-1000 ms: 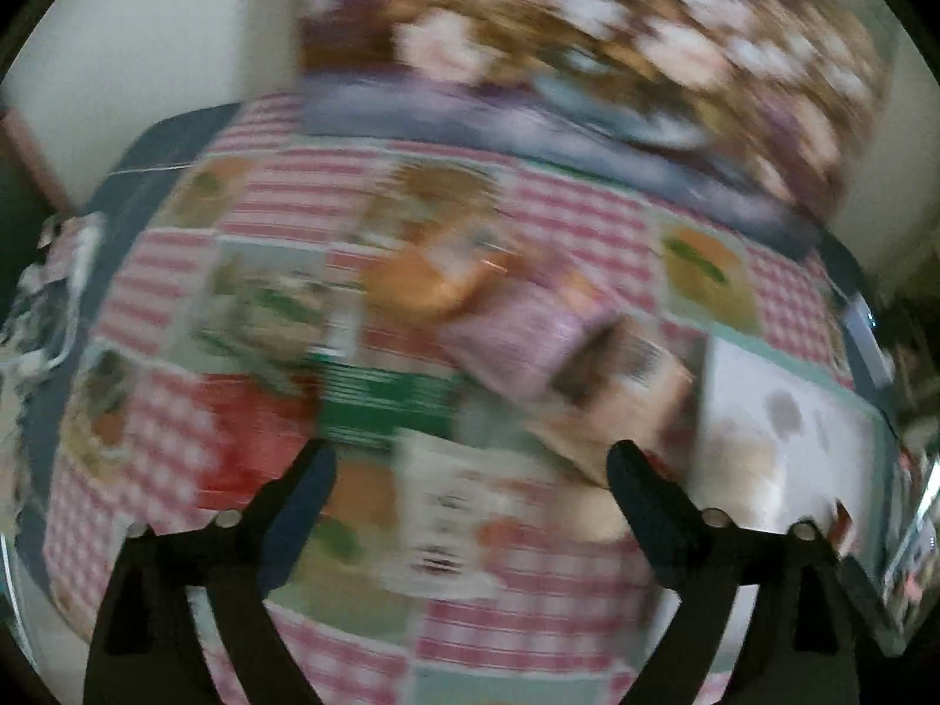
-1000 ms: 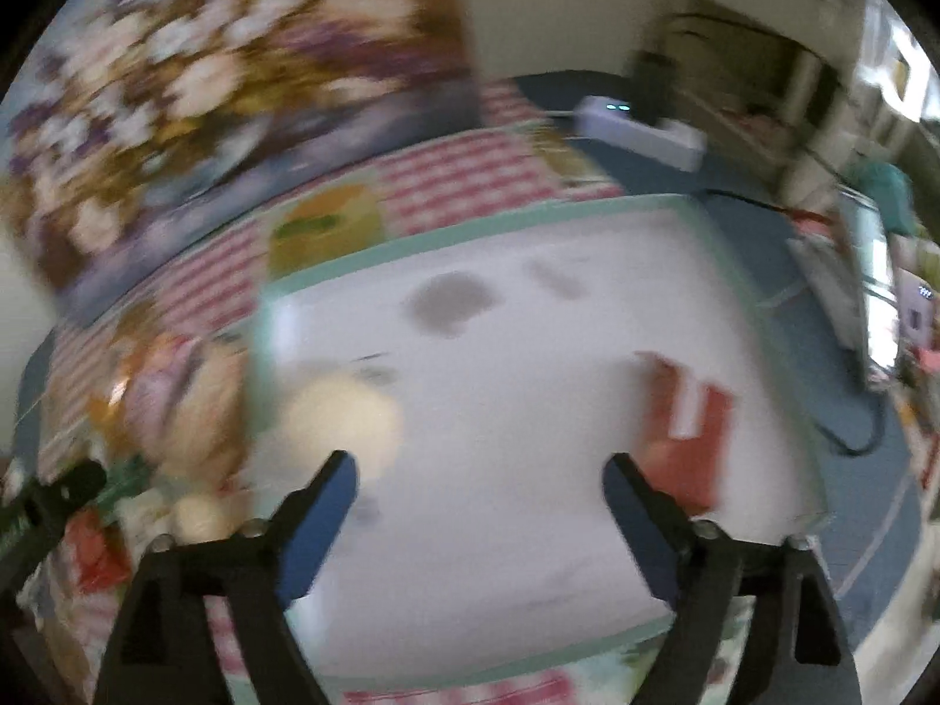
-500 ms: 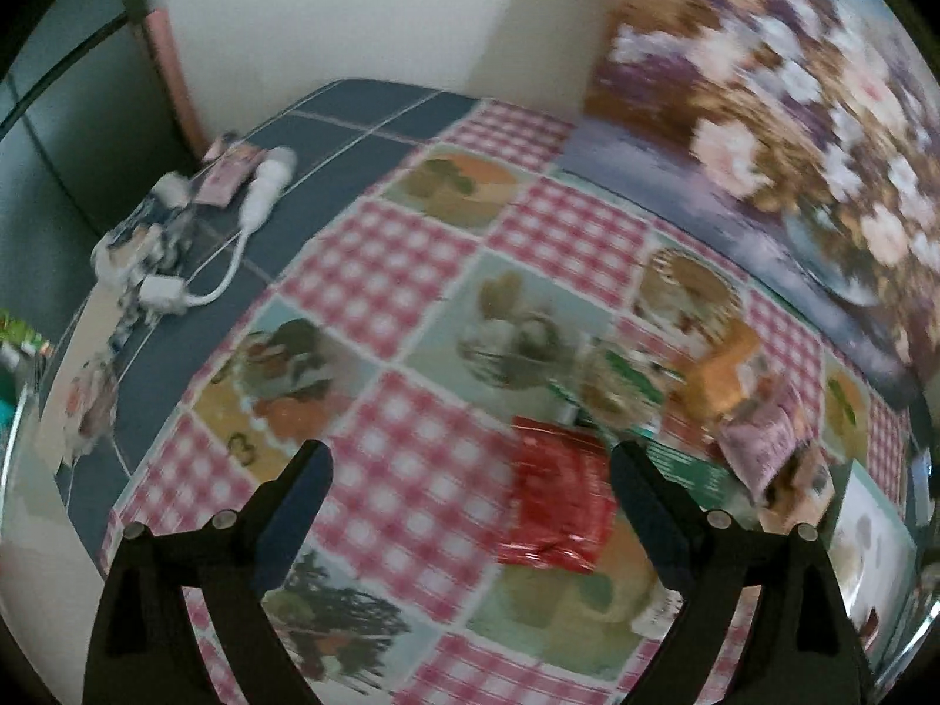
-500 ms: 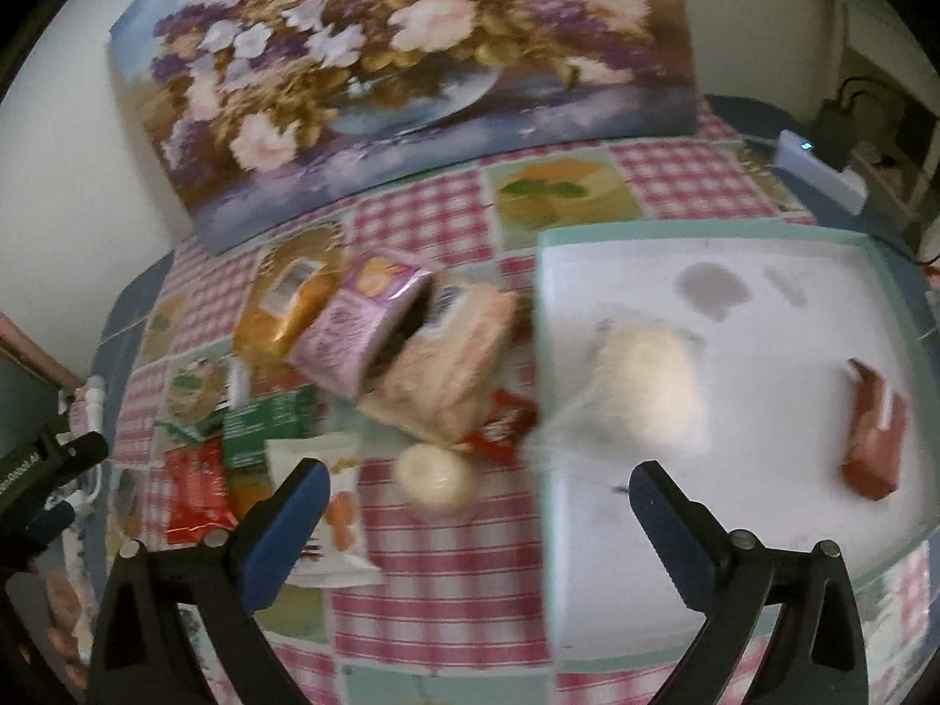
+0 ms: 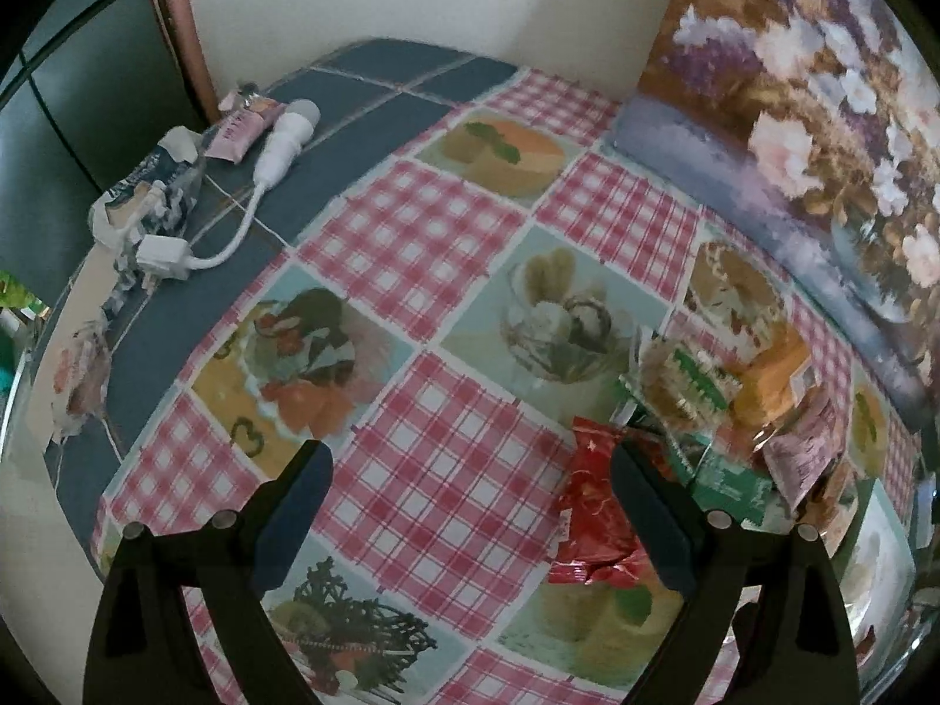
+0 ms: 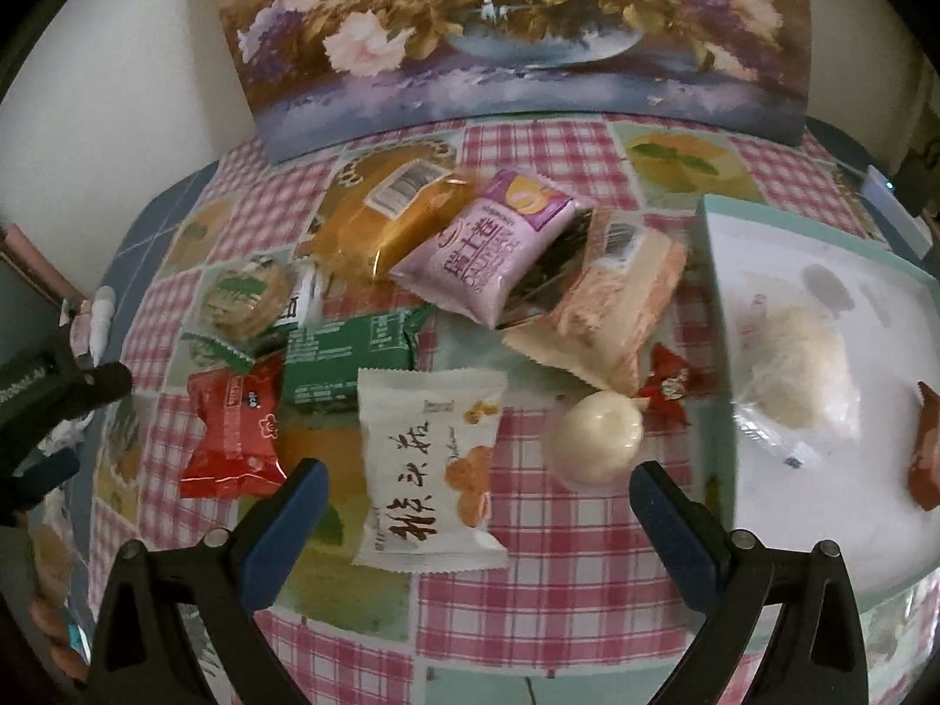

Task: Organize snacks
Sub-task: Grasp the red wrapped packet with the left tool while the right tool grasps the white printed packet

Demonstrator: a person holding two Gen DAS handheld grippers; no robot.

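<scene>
My right gripper [image 6: 479, 473] hangs open over a white snack packet [image 6: 432, 470], its pads clear of it. Behind the packet lies a pile: a red packet [image 6: 232, 435], a green one [image 6: 352, 352], a purple one [image 6: 493, 247], an orange bread pack [image 6: 388, 217] and a round white bun [image 6: 596, 437]. The white tray [image 6: 719, 294] on the right holds a fluffy white snack [image 6: 793, 376] and a brown packet [image 6: 925, 452]. My left gripper [image 5: 467, 458] is open over bare checked cloth, and the red packet [image 5: 593, 505] lies by its right finger.
A flower painting [image 6: 511, 29] leans on the wall behind the pile. At the table's far left lie a white cable with plug [image 5: 282, 141], a pink tube [image 5: 241, 123] and crumpled wrappers [image 5: 147, 194]. A white adapter [image 6: 887, 194] sits beyond the tray.
Both grippers swung left. The right one went from over the tray to over the snack pile and its jaws widened. The left one went from the pile to the bare cloth.
</scene>
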